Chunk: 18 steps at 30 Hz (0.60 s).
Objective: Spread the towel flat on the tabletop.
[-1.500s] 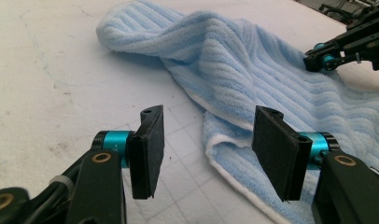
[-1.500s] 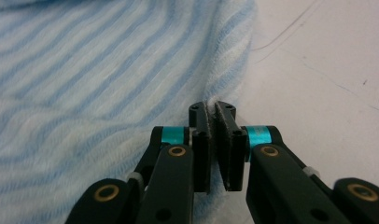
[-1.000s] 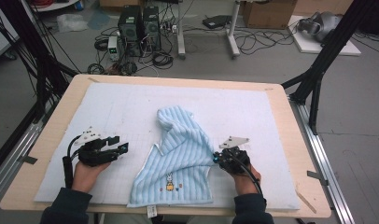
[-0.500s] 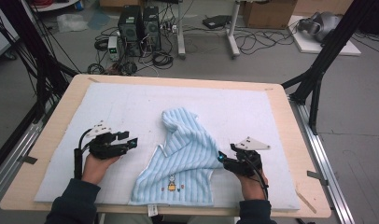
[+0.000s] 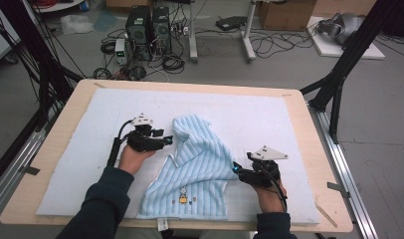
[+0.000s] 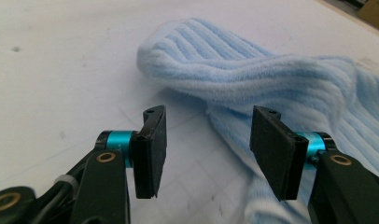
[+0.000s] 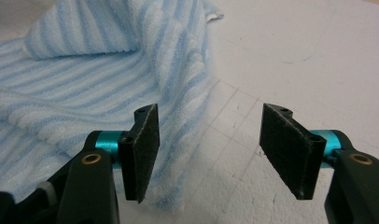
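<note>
A light-blue striped towel [image 5: 190, 174] lies rumpled on the white mat [image 5: 269, 119] that covers the table [image 5: 314, 149], in the near middle between the two hands. Its near part lies flat, with a small picture and a tag at the front edge; the far part is thrown up and folded over itself into a loose peak. It looks like folding work, and only partly done: one flap has come over, but the cloth is crooked, not squared, and no neat fold shows yet.

The left gripper [image 6: 206, 135] stands at the towel's far left edge, jaws apart with nothing between them, aimed at the rolled fold just ahead. From above, that left gripper [image 5: 162, 142] is just beside the cloth, not on it.

The right gripper [image 7: 208, 149] has just been opening; its jaws stand apart over bare mat, the towel's right edge just beside its left pad [image 7: 143, 140] but not pinched. From above it sits at the towel's right side [image 5: 238, 170].

So neither tool holds the cloth. I'd judge what is left is to take hold of the raised part again, lay it flat and line up the edges.
</note>
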Motion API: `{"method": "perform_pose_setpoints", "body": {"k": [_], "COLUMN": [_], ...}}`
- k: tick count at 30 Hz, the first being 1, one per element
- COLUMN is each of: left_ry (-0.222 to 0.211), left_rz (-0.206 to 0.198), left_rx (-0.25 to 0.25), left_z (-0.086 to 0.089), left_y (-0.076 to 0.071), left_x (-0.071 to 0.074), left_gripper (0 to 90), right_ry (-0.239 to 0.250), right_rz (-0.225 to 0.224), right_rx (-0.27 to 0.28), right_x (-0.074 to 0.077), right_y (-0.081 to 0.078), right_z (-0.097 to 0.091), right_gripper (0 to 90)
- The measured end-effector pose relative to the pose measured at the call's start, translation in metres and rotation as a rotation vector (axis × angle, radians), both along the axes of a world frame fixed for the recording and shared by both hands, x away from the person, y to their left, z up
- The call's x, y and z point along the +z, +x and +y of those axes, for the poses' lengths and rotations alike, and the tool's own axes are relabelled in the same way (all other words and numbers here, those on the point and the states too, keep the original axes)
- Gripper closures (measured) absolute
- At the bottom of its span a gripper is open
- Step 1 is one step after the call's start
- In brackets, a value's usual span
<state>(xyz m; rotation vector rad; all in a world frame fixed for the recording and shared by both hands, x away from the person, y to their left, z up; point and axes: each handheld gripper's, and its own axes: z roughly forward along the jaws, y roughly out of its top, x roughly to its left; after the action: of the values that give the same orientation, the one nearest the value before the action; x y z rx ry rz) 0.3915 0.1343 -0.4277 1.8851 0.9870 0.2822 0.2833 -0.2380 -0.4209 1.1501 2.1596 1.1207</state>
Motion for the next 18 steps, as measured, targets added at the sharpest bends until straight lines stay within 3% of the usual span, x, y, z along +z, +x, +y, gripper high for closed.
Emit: {"method": "perform_pose_setpoints", "body": {"k": [3,5,7,8,9,10,12,14,15,16,18], "left_ry": [0.014,0.058,0.062,0.103,0.103,0.147,0.17,0.217,0.217,0.214,0.223], "left_rz": [0.012,0.043,0.051,0.047,0.047,0.049,0.041,-0.01,-0.01,-0.003,-0.007], "left_rx": [0.01,-0.017,-0.03,-0.051,-0.051,-0.06,-0.067,-0.083,-0.083,-0.105,-0.1], "left_z": [-0.015,-0.031,-0.037,-0.047,-0.047,-0.055,-0.058,-0.061,-0.061,-0.059,-0.057], "left_y": [0.01,0.018,0.019,0.019,0.019,0.02,0.019,0.016,0.016,0.016,0.016], "left_x": [-0.001,-0.006,-0.007,-0.01,-0.01,-0.015,-0.019,-0.018,-0.018,-0.017,-0.015], "left_gripper": [47.1,47.3,47.6,48.2,48.2,48.3,49.3,59.7,74.7,78.7,81.0], "right_ry": [0.016,0.02,0.022,0.025,0.025,0.026,0.027,0.026,0.031,0.028,0.027], "right_rz": [-0.009,-0.007,-0.006,-0.004,-0.004,-0.002,-0.001,-0.001,0.005,0.005,0.006], "right_rx": [0.0,0.0,0.001,0.002,0.002,0.001,0.0,0.007,0.006,0.007,0.006], "right_x": [0.002,0.002,0.001,0.001,0.001,0.0,0.0,0.0,0.0,-0.001,-0.001], "right_y": [-0.001,-0.002,-0.001,-0.001,-0.001,-0.001,-0.001,-0.001,-0.001,0.0,-0.001], "right_z": [-0.002,-0.002,-0.002,-0.003,-0.003,-0.003,-0.003,-0.002,-0.002,-0.001,-0.001], "right_gripper": [37.4,37.4,37.4,37.4,37.4,37.5,37.5,37.5,37.5,37.5,37.5]}}
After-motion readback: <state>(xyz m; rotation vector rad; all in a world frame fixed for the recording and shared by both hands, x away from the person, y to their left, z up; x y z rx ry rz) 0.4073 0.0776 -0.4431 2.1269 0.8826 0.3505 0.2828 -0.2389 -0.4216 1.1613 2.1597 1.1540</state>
